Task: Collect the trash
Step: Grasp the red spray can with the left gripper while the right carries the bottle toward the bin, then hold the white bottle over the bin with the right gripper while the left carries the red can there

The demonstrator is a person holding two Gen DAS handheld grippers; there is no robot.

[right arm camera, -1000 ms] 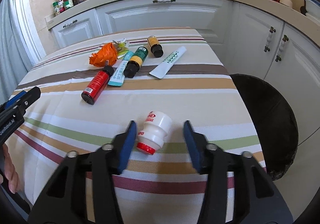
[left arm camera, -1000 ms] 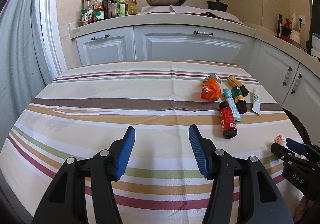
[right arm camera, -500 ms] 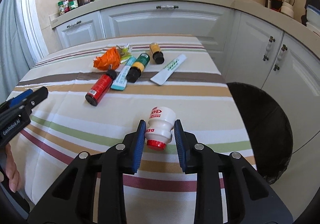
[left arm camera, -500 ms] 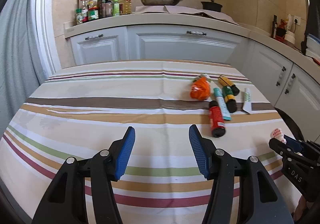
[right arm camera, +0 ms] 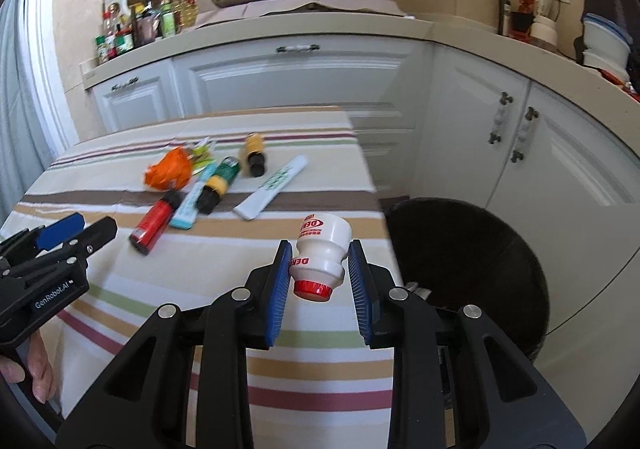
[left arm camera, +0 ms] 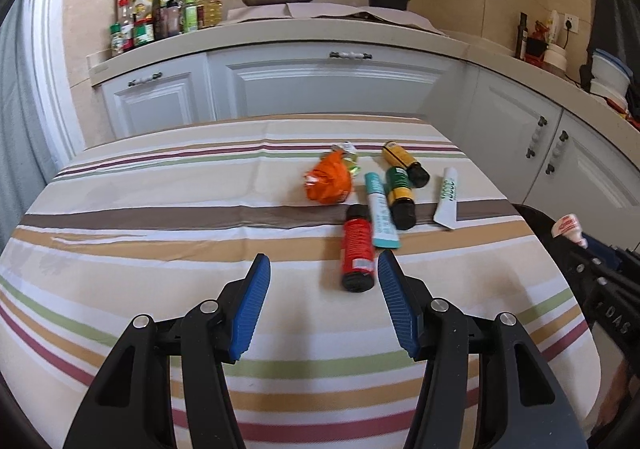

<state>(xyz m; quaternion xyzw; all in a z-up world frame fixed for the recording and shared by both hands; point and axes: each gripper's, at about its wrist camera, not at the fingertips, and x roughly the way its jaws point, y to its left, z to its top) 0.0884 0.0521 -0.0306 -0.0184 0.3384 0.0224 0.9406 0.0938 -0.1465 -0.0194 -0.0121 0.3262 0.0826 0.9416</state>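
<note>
Striped cloth covers the table [left arm camera: 160, 217], whose near and left parts lie bare; its right edge drops beside a black bin [right arm camera: 472, 249] standing on the floor against white cabinets [right arm camera: 560, 169]. What the bin holds is too dark to tell. Trash lies clustered toward the far right: an orange wrapper [left arm camera: 330, 183], red bottle [left arm camera: 357, 249], teal tube [left arm camera: 380, 215], two dark bottles and a white tube [left arm camera: 448, 197]. Left gripper [left arm camera: 323, 271] hangs released, jaws apart, just short of the red bottle. Right gripper [right arm camera: 318, 269] is clenched on a white bottle [right arm camera: 320, 253], red cap toward the camera, lifted near the table's right edge.
</note>
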